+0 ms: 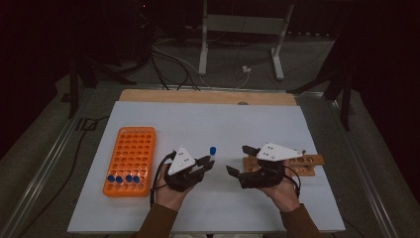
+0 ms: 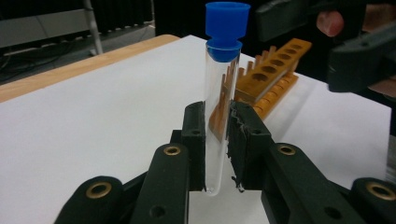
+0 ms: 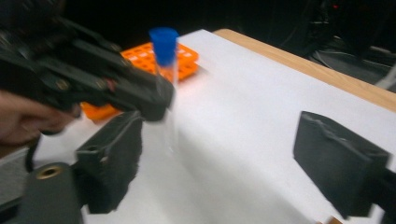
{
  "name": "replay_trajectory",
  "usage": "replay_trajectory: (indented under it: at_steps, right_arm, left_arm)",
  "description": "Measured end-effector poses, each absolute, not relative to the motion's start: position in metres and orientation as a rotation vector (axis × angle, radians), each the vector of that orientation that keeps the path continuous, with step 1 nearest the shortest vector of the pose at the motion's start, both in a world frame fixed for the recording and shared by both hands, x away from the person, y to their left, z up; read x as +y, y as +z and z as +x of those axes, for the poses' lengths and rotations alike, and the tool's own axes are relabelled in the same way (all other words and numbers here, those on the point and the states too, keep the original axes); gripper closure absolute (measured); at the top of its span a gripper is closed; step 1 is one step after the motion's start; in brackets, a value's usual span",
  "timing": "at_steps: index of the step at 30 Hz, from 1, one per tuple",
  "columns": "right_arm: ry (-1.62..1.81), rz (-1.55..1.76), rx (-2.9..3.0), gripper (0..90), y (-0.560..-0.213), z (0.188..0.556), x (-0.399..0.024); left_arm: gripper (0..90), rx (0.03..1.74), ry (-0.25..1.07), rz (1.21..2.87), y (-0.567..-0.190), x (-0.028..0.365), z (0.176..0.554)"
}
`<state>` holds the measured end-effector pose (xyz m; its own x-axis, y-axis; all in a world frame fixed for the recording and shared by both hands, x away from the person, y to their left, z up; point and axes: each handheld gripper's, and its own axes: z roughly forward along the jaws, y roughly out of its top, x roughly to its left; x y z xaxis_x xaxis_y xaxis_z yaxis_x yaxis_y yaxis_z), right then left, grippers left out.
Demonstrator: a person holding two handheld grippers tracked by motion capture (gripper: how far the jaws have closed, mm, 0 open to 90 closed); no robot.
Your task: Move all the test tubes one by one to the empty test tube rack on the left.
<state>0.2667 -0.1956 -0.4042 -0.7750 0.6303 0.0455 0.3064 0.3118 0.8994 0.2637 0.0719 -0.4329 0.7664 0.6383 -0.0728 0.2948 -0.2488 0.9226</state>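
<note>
White sheet [image 1: 277, 124] covers the wooden table in the high view, and two hands come in from the near edge. The left gripper [image 1: 210, 161] holds a small tube with a blue cap [image 1: 213, 149] upright above the sheet, near the middle of the table. The right gripper [image 1: 236, 159] faces it with the jaws wide apart and nothing between them. An orange plastic rack [image 1: 131, 161] full of round holes lies on the left, with a few blue caps in its near row, and a brown wooden rack [image 1: 307, 162] lies behind the right gripper.

From the left gripper view, the clear tube [image 2: 219, 121] stands straight between two black pads [image 2: 196, 140] that press on its lower part. Its round bottom shows just below them. The cap is a stepped stopper of smooth plastic. Through the glass one sees the wooden rack [image 2: 275, 70], which has a row of holes and slim pegs.

In the right gripper view, the own black jaws stand far apart over bare sheet. Their pads [image 3: 341, 158] look rough and worn. Beyond them the left gripper clamps the tube [image 3: 166, 70], a little blurred, with the orange rack [image 3: 187, 58] behind it.
</note>
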Motion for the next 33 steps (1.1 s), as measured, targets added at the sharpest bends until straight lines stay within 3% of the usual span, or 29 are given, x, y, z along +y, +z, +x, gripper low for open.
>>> replay_trajectory:
  at_steps: [7, 12, 33]
  right_arm:
    - [1.401, 0.890, 2.253, 3.2, -0.414, 0.269, -0.206]
    - [1.375, 0.918, 2.226, 0.0, -0.415, 0.270, -0.217]
    - [1.334, 0.981, 2.177, 0.0, -0.424, 0.267, -0.249]
  left_arm:
    - [78.3, 0.763, 0.408, 1.819, -0.429, 0.089, 0.263]
    - [78.3, 0.793, 0.429, 1.800, -0.424, 0.105, 0.263]
    - [78.2, 0.941, 0.552, 1.675, -0.409, 0.193, 0.253]
